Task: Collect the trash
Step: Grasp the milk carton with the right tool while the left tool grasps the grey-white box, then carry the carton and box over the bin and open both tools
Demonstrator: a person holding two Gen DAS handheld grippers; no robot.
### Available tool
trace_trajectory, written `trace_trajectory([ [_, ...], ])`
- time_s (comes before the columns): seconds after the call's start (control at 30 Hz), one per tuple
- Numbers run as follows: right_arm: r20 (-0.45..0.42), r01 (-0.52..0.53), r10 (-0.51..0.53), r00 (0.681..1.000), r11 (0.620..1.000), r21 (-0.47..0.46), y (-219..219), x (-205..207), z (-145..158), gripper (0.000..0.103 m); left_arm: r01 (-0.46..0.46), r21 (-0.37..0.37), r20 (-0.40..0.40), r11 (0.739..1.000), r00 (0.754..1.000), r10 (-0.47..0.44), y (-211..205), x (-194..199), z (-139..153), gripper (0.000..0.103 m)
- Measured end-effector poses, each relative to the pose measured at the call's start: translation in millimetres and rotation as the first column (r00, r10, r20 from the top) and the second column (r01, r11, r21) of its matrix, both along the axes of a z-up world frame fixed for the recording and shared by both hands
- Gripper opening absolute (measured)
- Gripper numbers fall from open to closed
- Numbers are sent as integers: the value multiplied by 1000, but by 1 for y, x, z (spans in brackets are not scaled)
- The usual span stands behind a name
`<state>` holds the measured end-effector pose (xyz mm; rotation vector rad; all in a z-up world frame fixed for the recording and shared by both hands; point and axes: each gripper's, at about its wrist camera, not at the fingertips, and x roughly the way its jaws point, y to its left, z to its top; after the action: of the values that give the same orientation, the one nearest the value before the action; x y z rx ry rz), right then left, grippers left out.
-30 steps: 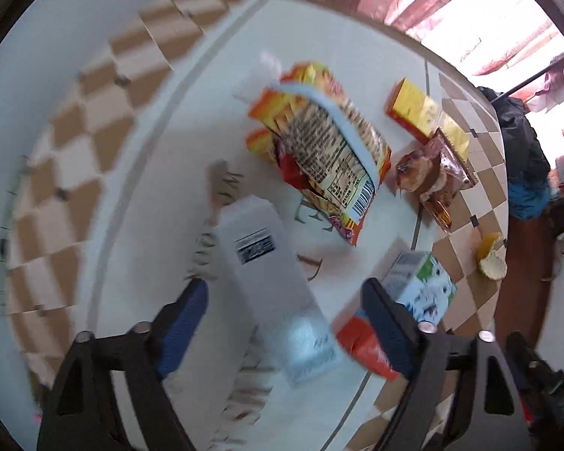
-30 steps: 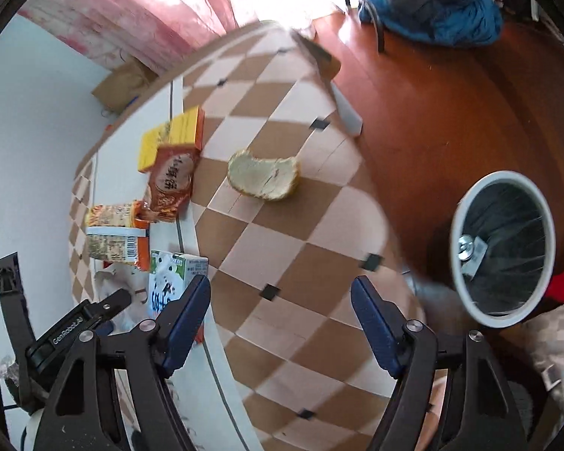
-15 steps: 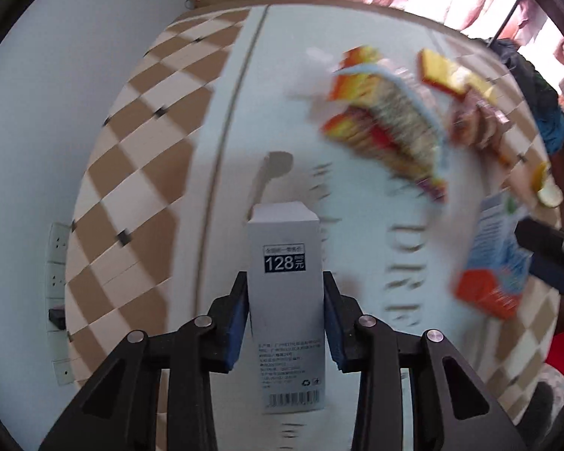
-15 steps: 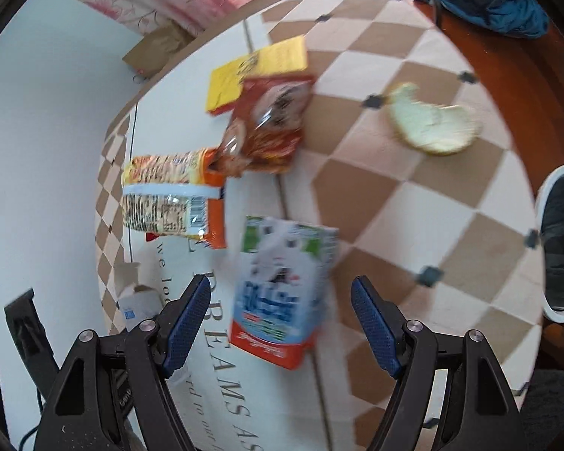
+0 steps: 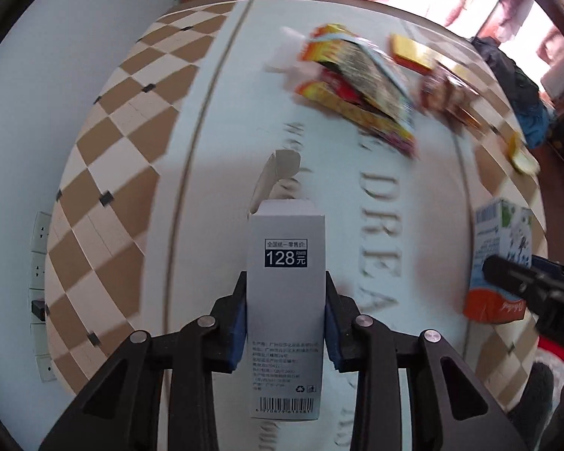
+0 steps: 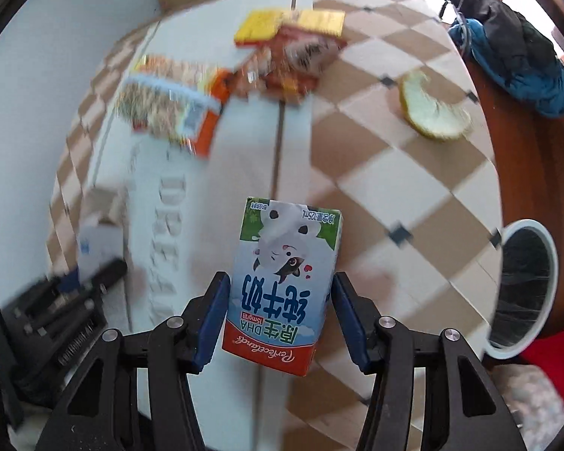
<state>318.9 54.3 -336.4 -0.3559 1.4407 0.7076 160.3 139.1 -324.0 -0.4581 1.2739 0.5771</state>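
2 grippers loaded: left gripper (image 5: 285,323) pinches grey box (image 5: 285,300); right gripper (image 6: 280,319) apparently clamps milk carton (image 6: 282,285); bin (image 6: 522,285) beyond table edge.

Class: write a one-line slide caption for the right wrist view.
Right gripper straddles a milk carton on the checkered table.

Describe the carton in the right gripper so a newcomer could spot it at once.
On the checkered tablecloth, near the edge closest to the white-rimmed bin, the right gripper straddles a small milk carton. Unlike the plain grey box and the crinkled snack bags, it has a cartoon cow, blue characters and a red base band.
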Motion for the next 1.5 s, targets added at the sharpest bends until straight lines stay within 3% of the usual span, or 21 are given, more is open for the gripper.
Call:
trace_trajectory([
  [0.1,-1,-29,29,1000,999,-27,-10,-6,-4,57,24,-4,4,1000,1000,-24,-19,-5,-1,30],
  [0.33,25,16,-15,1000,999,-41,-15,-9,-14,60,18,0,-10,1000,1000,-18,-23,-13,-7,31],
  [0.5,94,63,-60,994,998,-22,-9,-21,-17,60,18,6,-2,1000,1000,-18,-21,1,-5,31],
  [0.57,124,76,-73,990,997,-17,-11,-26,-19,55,14,13,-1,1000,1000,-14,-22,-1,-5,31],
  [0.7,103,104,-107,989,994,36,-25,-31,-20,54,4,23,5,1000,1000,-4,-32,0,0,30],
  [0.83,125,120,-132,983,988,101,-52,-29,7,53,11,62,51,998,999,-14,-48,-11,24,30],
  [1.1,213,170,-231,949,948,270,-126,-43,100,53,76,118,201,990,975,-99,-101,-23,107,30],
  [1.33,285,221,-331,899,907,358,-222,-28,171,53,185,155,324,970,918,-227,-161,14,167,30],
  [1.5,289,280,-402,869,881,382,-293,-7,189,53,296,147,378,944,865,-331,-216,68,188,30],
])
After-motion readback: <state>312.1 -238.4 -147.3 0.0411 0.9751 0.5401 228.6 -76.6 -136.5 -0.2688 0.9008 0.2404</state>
